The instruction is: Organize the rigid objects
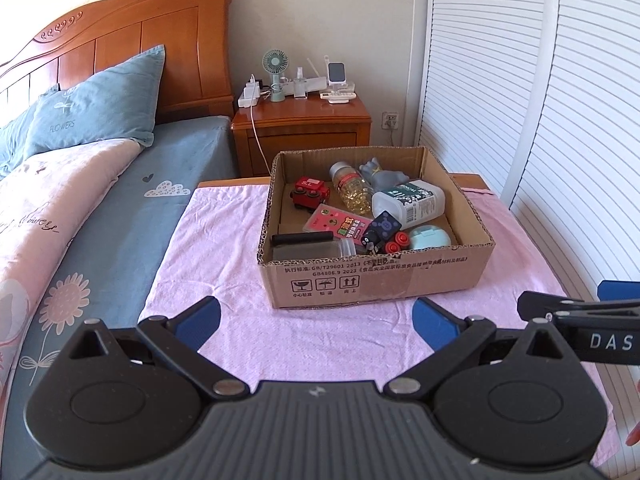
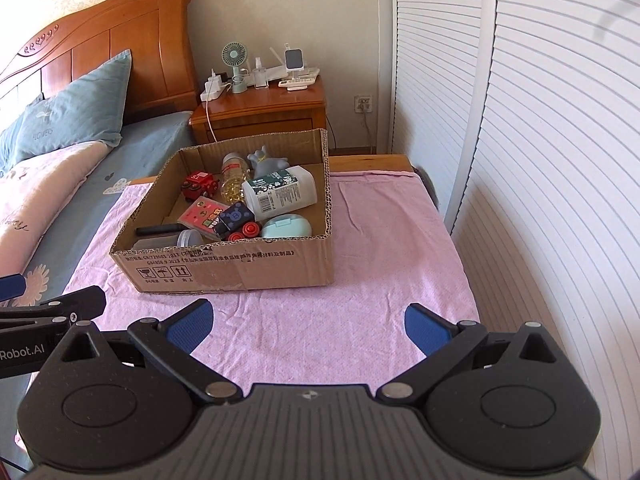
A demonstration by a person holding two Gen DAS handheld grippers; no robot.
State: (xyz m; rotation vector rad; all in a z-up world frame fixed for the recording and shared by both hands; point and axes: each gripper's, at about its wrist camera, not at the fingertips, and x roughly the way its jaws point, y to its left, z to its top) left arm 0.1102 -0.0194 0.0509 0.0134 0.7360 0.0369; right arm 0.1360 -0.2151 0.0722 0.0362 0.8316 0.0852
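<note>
Filling the left of both views: wooden bed (image 1: 120, 40) w/ blue pillow (image 1: 96, 108) and floral quilt (image 1: 40, 208). White louvred doors (image 2: 540, 140) run along the right. Low table, covered w/ pink cloth (image 1: 224, 248), stands beside the bed; wooden nightstand (image 1: 300, 120) behind it carries a small green fan (image 1: 276, 64) and chargers.

Cardboard box (image 1: 372, 276) sits open on the cloth, toward the far half of the table. Inside, all jumbled & touching: white bottle (image 1: 412, 200) lying on its side at right, clear bottle of yellow capsules (image 1: 352, 188) beside it, grey figure (image 1: 380, 172) at the back wall, red toy train (image 1: 310, 194) at left, pink flat pack (image 1: 336, 224) mid, dark blue toy w/ red wheels (image 1: 384, 236) near front, mint round case (image 1: 430, 238) front right, clear jar (image 1: 316, 248) on its side and black stick (image 1: 302, 238) front left.

Left gripper (image 1: 316, 316) hangs over the near cloth, blue pads spread wide, holding nothing. Right gripper (image 2: 308, 320) likewise: fingers wide apart, empty, just short of the box.
</note>
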